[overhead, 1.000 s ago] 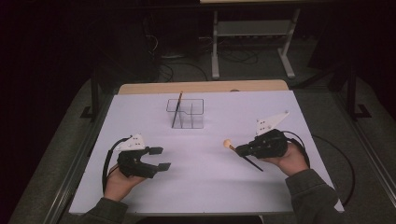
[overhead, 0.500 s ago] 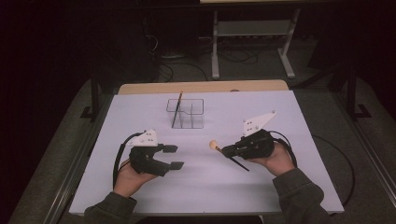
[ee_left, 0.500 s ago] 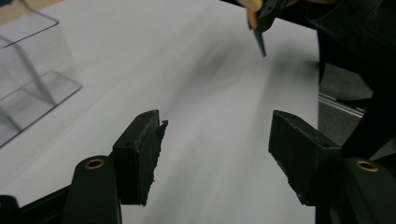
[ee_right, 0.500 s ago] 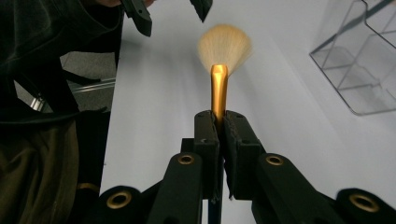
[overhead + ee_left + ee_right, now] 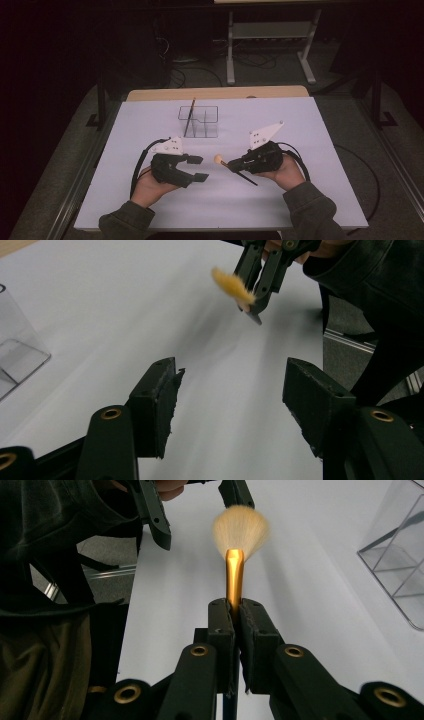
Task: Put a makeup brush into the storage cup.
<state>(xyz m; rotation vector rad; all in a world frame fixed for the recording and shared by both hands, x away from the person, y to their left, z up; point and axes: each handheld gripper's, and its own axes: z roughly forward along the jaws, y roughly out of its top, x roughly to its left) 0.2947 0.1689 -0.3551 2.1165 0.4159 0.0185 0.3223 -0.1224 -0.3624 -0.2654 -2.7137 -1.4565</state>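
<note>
The right gripper (image 5: 234, 164) clenches a makeup brush with a gold ferrule and soft tan bristles (image 5: 239, 535), raised above the white table (image 5: 310, 130) at its middle. The left gripper (image 5: 198, 168), nothing between its jaws, has just been narrowing; for a clean handover it should close squarely on the rigid ferrule. Beyond stands a clear plastic compartment organiser (image 5: 202, 122) holding a thin dark stick (image 5: 189, 118).
</note>
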